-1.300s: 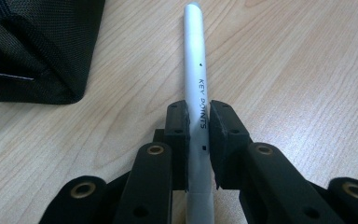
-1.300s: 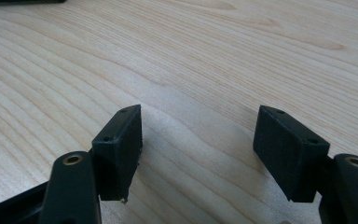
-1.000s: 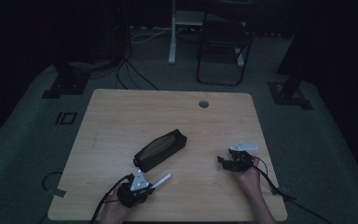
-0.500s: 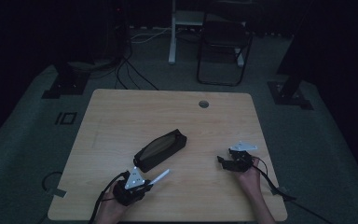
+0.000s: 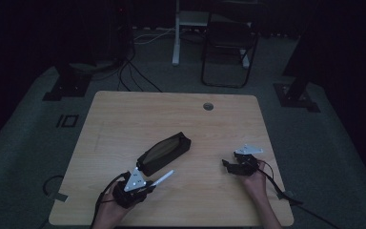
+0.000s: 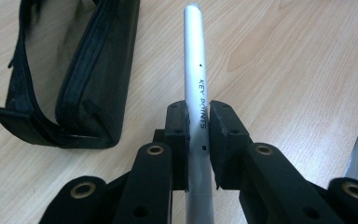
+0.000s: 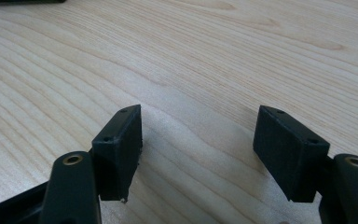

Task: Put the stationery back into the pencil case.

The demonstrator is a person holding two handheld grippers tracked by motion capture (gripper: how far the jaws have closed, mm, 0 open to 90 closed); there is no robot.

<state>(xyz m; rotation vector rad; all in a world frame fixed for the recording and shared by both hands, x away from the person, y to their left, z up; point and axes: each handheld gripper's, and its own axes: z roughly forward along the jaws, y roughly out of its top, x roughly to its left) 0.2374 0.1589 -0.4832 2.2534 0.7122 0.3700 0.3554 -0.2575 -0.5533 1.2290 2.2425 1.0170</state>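
A silver-white pen [image 6: 196, 79] printed "KEY POINTS" is clamped between the two black pads of my left gripper [image 6: 196, 126] and juts forward past them. In the high view that left gripper [image 5: 143, 187] hovers near the table's front left, with the pen [image 5: 164, 177] pointing up and right. A black zip pouch [image 5: 164, 152] lies open just beyond it; in the left gripper view the pouch [image 6: 70, 74] is to the left of the pen. My right gripper [image 5: 228, 165] rests at the front right, jaws open and nothing between them [image 7: 198, 149].
The wooden table [image 5: 124, 119] has a round cable hole [image 5: 208, 106] near its far edge. A chair [image 5: 228, 47] and stand bases sit on the floor beyond. Cables trail from both grippers off the front edge.
My left gripper has risen a little with the pen in it and drawn slightly toward the front edge. The right gripper has stayed in place.
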